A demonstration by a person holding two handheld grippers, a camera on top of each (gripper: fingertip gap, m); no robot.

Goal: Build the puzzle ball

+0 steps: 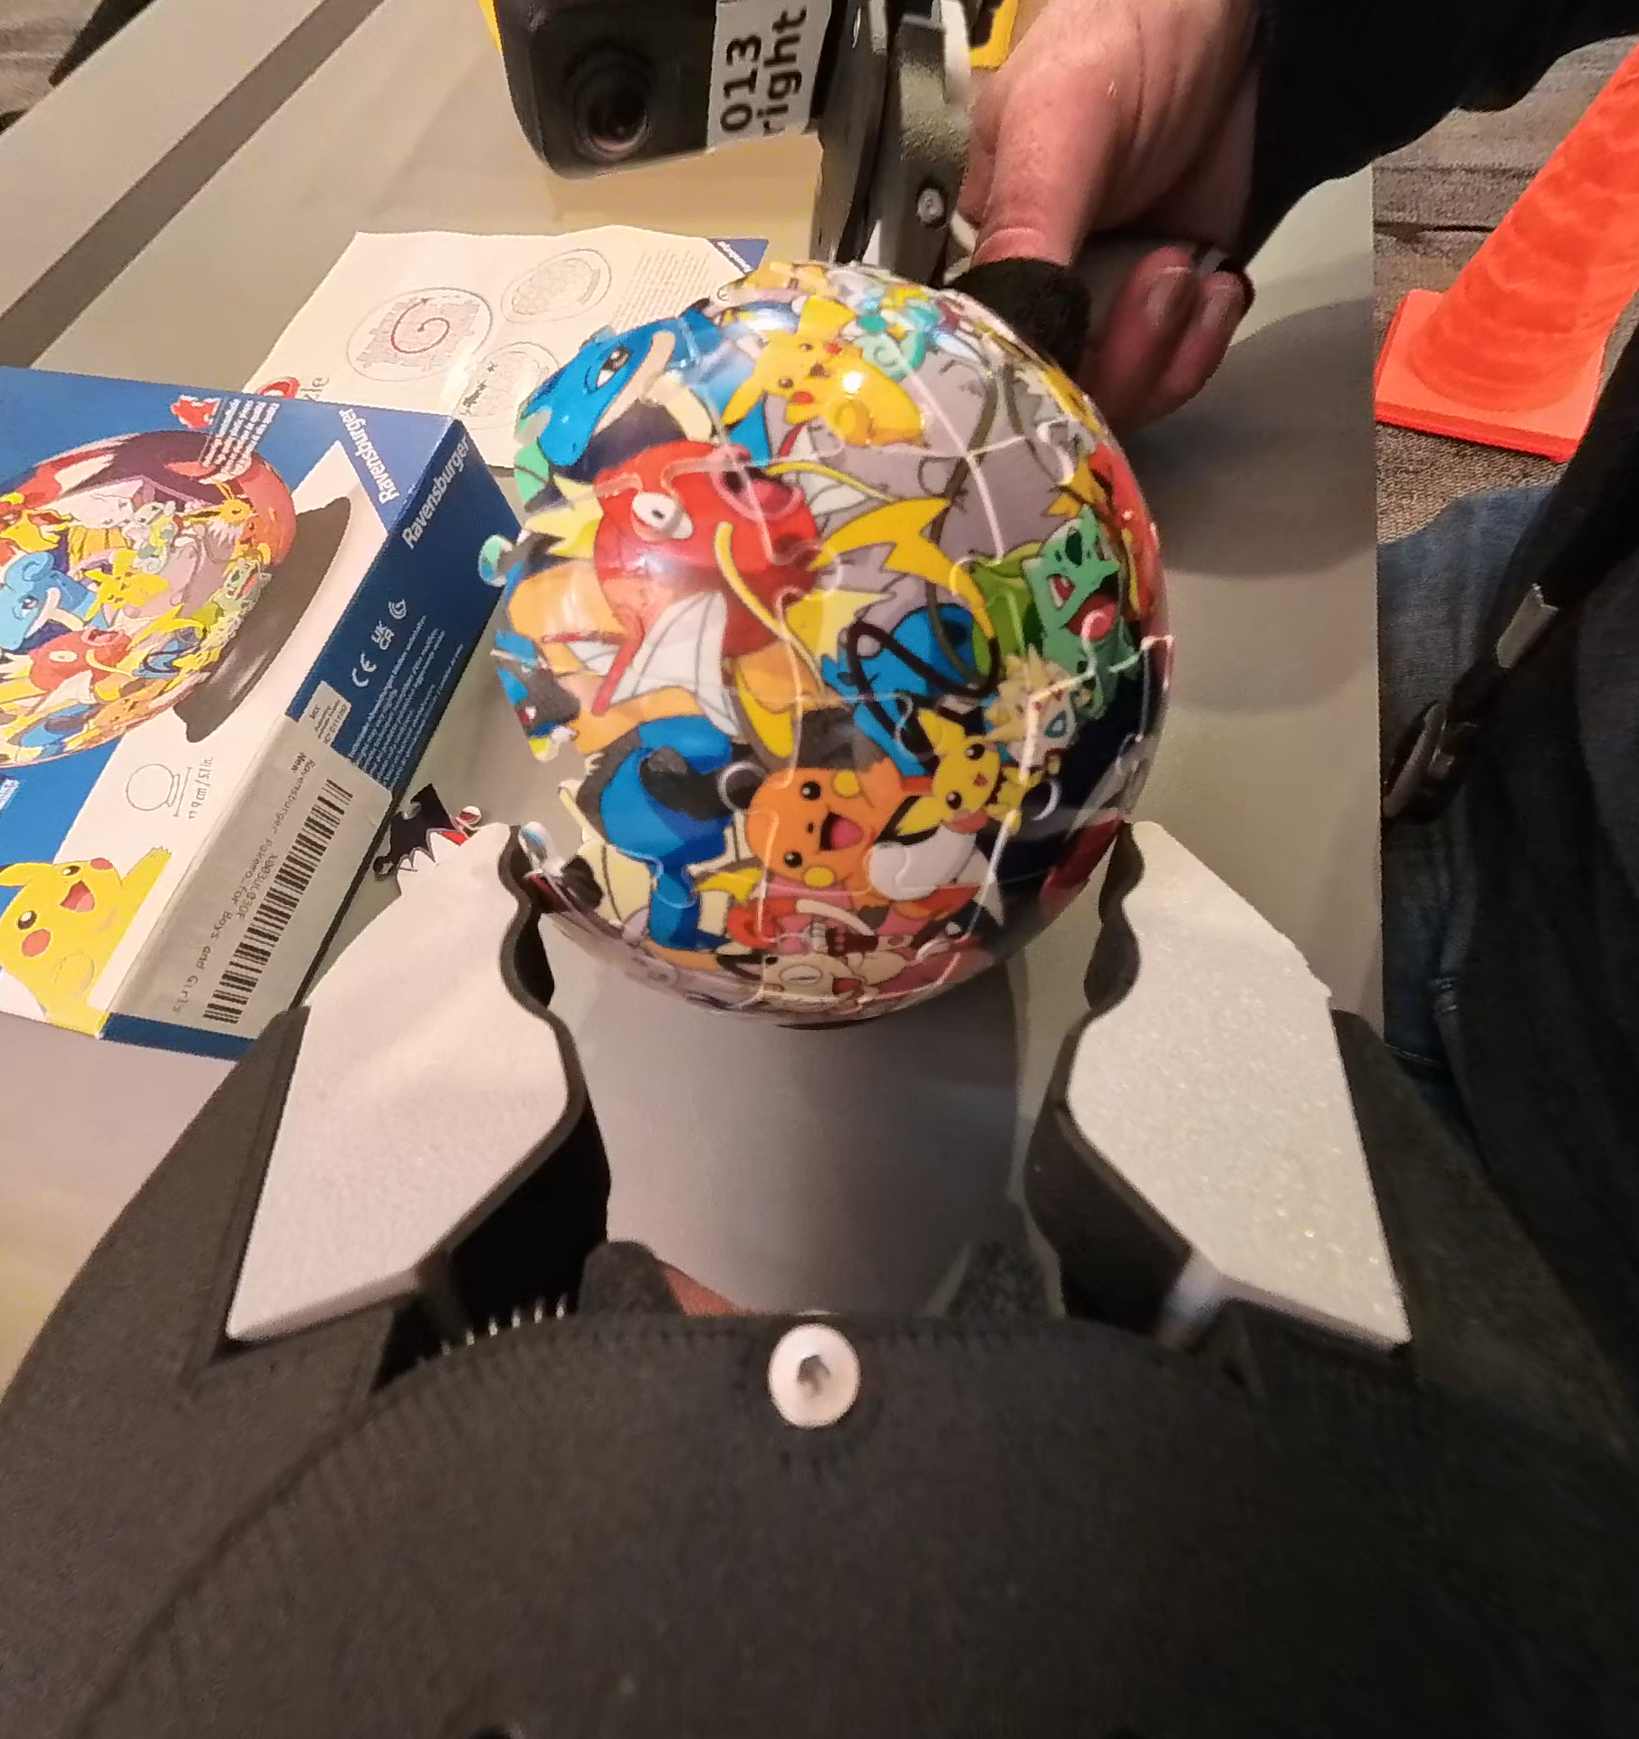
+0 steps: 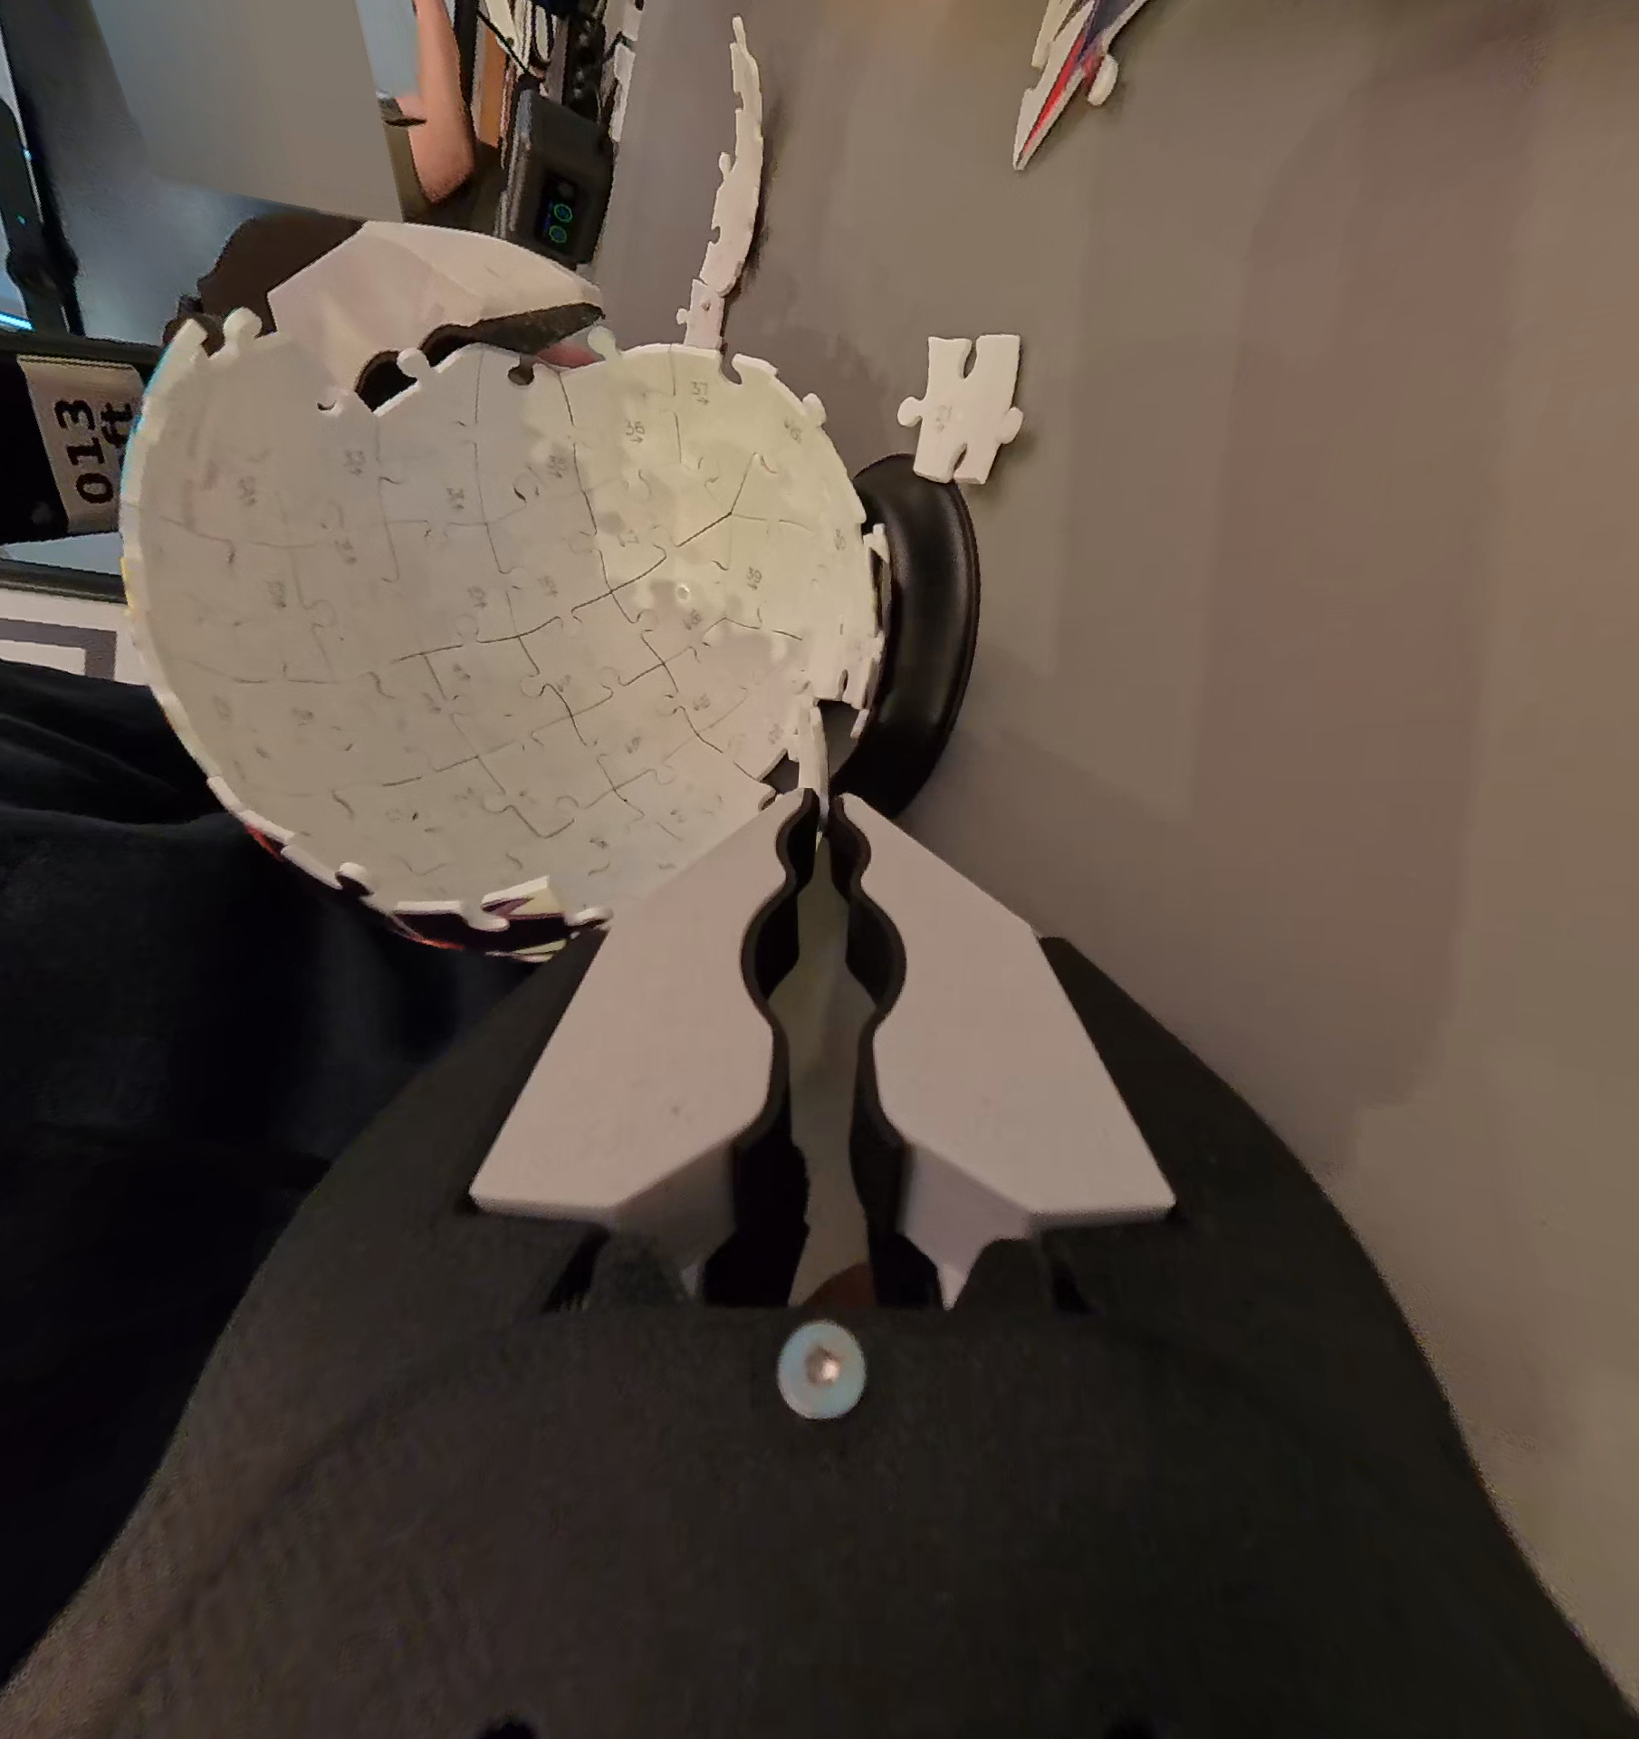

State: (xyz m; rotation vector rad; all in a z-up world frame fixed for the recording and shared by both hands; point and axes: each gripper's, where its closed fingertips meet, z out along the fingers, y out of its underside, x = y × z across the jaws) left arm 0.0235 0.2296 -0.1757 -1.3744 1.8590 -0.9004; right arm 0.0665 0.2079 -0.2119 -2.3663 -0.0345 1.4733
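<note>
The partly built puzzle ball (image 1: pixel 825 640) has a colourful cartoon outside. My left gripper (image 1: pixel 820 861) holds it, one finger on each side of its lower part. In the right wrist view I look into its open white inside (image 2: pixel 477 602), which shows numbered pieces. It sits by a black round stand (image 2: pixel 933 602) on the grey table; I cannot tell whether they touch. My right gripper (image 2: pixel 823 809) is shut on a thin white puzzle piece (image 2: pixel 814 753), held edge-on at the ball's rim. In the left wrist view the ball hides its fingertips.
A blue puzzle box (image 1: pixel 185 659) and an instruction sheet (image 1: pixel 515 311) lie left of the ball. Loose pieces lie on the table: a dark one (image 1: pixel 430 833), a white one (image 2: pixel 962 409), a joined strip (image 2: pixel 736 188). An orange cone (image 1: pixel 1550 263) stands far right. My right fingertips sit around 8 cm from my left ones.
</note>
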